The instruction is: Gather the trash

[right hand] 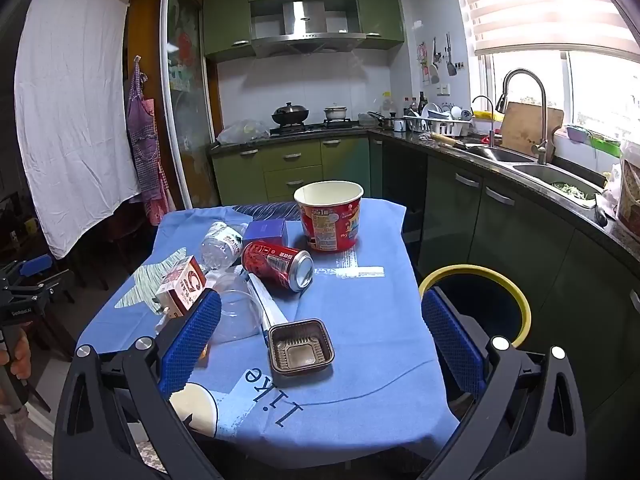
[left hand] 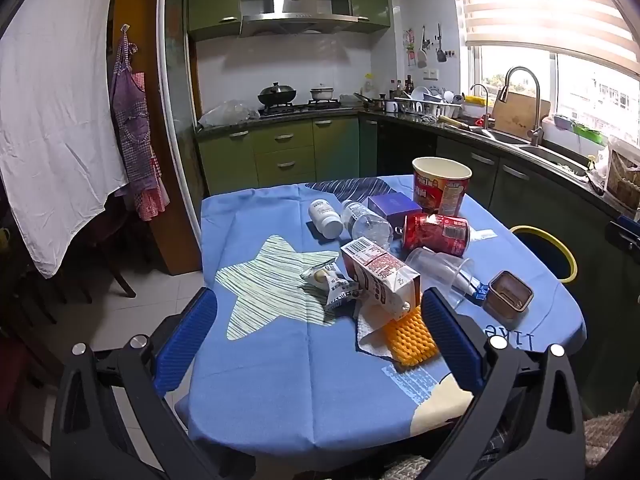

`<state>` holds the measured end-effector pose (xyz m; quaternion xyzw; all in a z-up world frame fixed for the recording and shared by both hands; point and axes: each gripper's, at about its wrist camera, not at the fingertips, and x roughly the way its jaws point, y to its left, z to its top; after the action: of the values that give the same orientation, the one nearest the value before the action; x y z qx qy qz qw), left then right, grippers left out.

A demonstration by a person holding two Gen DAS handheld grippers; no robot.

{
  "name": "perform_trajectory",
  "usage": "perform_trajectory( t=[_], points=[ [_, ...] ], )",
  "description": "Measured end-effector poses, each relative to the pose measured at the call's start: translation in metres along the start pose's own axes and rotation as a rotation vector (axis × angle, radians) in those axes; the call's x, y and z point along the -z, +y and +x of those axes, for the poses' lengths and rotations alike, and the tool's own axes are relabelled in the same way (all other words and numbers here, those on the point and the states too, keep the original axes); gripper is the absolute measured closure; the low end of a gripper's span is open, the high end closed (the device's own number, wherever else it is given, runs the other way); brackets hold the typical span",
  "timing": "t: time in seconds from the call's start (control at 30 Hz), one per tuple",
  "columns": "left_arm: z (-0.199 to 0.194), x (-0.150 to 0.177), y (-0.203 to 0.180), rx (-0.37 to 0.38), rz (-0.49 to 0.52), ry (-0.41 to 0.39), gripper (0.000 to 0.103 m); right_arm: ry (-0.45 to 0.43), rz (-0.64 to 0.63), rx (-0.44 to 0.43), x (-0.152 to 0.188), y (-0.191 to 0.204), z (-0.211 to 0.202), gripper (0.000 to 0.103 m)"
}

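Trash lies on a blue tablecloth: a milk carton, a red can, a red noodle cup, a clear bottle, a white pill bottle, a brown tray, a clear cup, wrappers and an orange foam net. My left gripper is open above the near table edge. My right gripper is open above the brown tray, with the can and noodle cup beyond. A yellow-rimmed bin stands right of the table.
Green kitchen cabinets and a stove stand behind the table. A counter with a sink runs along the right. A white sheet hangs at left. A purple box sits by the noodle cup.
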<state>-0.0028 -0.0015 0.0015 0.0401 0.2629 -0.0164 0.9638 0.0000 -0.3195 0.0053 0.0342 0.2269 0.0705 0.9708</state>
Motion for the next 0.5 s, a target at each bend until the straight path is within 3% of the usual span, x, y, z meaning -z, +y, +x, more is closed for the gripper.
perform_trajectory(
  t=[0.5],
  points=[
    [-0.0019, -0.0014, -0.0021, 0.002, 0.005, 0.002, 0.006, 0.004, 0.005, -0.003, -0.0011, 0.0, -0.0011, 0.004]
  ],
)
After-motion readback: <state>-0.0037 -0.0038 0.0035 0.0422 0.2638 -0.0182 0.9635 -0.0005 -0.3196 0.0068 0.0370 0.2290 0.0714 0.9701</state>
